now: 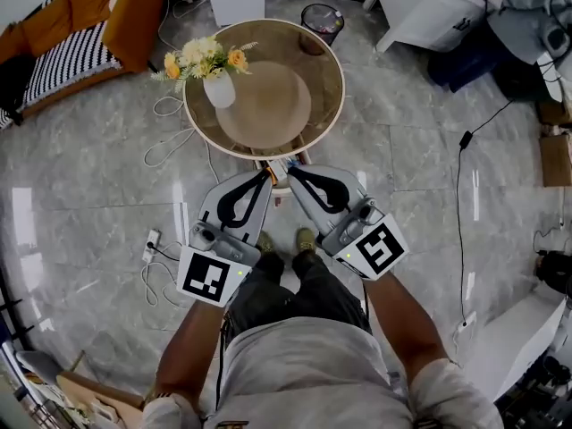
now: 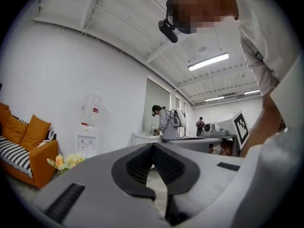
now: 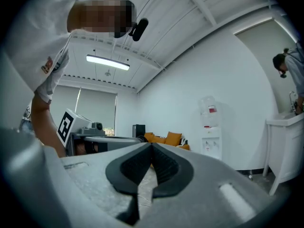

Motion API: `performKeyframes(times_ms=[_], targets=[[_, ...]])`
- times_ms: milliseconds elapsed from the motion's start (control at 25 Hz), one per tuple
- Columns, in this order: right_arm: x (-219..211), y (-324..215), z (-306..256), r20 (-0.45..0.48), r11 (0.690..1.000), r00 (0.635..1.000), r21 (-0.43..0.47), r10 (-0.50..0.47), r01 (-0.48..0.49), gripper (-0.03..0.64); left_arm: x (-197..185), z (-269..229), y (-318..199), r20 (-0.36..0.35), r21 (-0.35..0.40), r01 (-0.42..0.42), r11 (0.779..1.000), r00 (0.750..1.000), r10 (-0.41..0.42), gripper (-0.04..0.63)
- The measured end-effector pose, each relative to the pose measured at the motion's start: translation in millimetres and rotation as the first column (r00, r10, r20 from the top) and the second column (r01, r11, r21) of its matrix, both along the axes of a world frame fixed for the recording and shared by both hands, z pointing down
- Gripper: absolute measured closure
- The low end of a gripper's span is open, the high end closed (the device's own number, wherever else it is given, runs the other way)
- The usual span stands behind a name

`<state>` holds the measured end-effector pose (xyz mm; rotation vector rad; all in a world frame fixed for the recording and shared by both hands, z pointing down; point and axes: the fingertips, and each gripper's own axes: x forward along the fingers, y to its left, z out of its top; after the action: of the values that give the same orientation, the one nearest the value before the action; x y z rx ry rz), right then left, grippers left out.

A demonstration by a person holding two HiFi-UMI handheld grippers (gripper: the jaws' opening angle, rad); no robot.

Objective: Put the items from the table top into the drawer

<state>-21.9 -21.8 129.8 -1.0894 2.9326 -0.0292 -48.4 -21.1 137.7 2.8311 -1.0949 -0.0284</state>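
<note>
A round wooden table stands on the marble floor in front of me. The only thing on its top is a white vase of yellow and orange flowers. Under the table's near edge a drawer shows a narrow strip with coloured things in it. My left gripper and right gripper are held side by side, level, high above the floor, with their tips near the table's near rim. Both are shut and hold nothing. The left gripper view and the right gripper view show the jaws meeting at the tip with only the room behind.
A dark waste bin stands behind the table. A sofa with orange cushions is at the far left. White cables and a power strip lie on the floor to the left. A water dispenser stands by the wall.
</note>
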Motion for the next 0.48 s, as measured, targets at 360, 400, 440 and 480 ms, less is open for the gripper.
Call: performKeyframes(times_ms=[360, 400, 440, 480], targets=[[44.4, 13.5, -44.1, 0.031, 0.999, 0.999, 0.044, -0.029, 0.027, 0.617, 35.9, -61.4, 13.7, -0.040, 0.072, 0.061, 0.996, 0.997, -0.059, 0.595], [49.0, 13.1, -46.5, 0.036, 0.999, 0.999, 0.047, -0.026, 0.024, 0.617, 40.0, -66.4, 13.4, -0.047, 0.080, 0.066, 0.995, 0.997, -0.062, 0.595], [53.2, 12.6, -48.5, 0.040, 0.999, 0.999, 0.049, -0.022, 0.020, 0.617, 43.7, -69.8, 13.1, -0.052, 0.085, 0.069, 0.994, 0.997, -0.065, 0.595], [56.8, 12.4, -50.1, 0.043, 0.999, 0.999, 0.050, -0.019, 0.017, 0.617, 47.2, -71.9, 13.3, -0.055, 0.087, 0.070, 0.994, 0.996, -0.066, 0.595]])
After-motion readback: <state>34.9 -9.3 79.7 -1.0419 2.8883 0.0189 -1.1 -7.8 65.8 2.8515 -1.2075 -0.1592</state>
